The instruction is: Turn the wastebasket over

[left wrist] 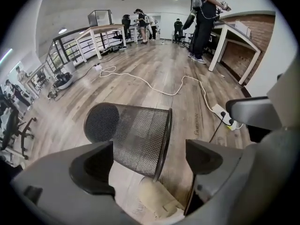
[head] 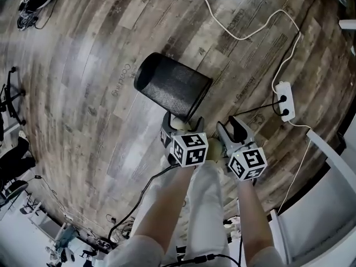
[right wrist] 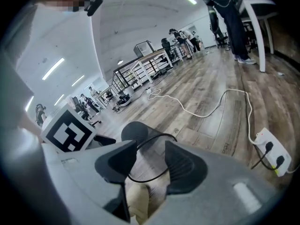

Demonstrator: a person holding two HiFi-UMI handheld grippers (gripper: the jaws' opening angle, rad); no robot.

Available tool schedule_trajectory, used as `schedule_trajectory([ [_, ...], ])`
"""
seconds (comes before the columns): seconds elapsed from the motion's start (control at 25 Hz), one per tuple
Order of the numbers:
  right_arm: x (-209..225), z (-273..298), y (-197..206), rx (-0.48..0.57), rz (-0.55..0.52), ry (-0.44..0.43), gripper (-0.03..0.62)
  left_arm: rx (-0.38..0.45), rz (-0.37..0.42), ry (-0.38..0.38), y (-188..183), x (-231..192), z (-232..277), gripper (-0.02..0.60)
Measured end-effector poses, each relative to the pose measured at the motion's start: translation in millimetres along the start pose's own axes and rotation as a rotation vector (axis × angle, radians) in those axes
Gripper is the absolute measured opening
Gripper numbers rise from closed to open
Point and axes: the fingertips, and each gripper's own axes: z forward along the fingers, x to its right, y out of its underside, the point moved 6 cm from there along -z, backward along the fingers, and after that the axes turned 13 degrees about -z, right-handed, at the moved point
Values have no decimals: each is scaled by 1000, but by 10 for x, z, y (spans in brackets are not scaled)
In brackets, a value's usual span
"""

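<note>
In the head view the wastebasket (head: 175, 88) lies on its side on the wooden floor (head: 83, 93), just in front of my shoe (head: 178, 125). It is neither upright nor upside down: the wide rim is toward me and the closed bottom points away. My left hand-held gripper (head: 182, 119) is just beside the rim, and my right hand-held gripper (head: 232, 128) is a little apart from it.

In the left gripper view my jaws stand wide apart and press on nothing; the rim is ahead, beyond the tips.

In the right gripper view the jaws are also apart, with a smaller gap, and hold nothing.

I judge the turning is only half done: the basket must be taken by the rim and tipped until it rests flat.
</note>
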Motion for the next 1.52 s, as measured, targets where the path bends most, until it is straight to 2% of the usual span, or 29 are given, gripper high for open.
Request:
schedule_trajectory([
  [0.28,142,118,328,8,48,8,178,6,122,-67,108,48,386,467],
  [0.4,149,138,383,1,48,3,178,24,144,-83,114,0,440,348],
  [0.6,135,163,353,-13,38,-6,178,37,181,-103,128,2,385,258],
  [0.72,108,181,267,-21,26,-14,178,66,113,-104,39,-107,258,221],
  [1.0,-92,340,-40,-46,-9,-55,178,121,-188,-86,-340,-546,-85,156],
  [1.36,-483,868,-374,-131,-101,-131,178,142,-319,-64,-484,-1294,-396,100],
  [1.52,-558,1147,-459,-177,-148,-125,178,157,-395,-42,-486,-1581,-463,80],
])
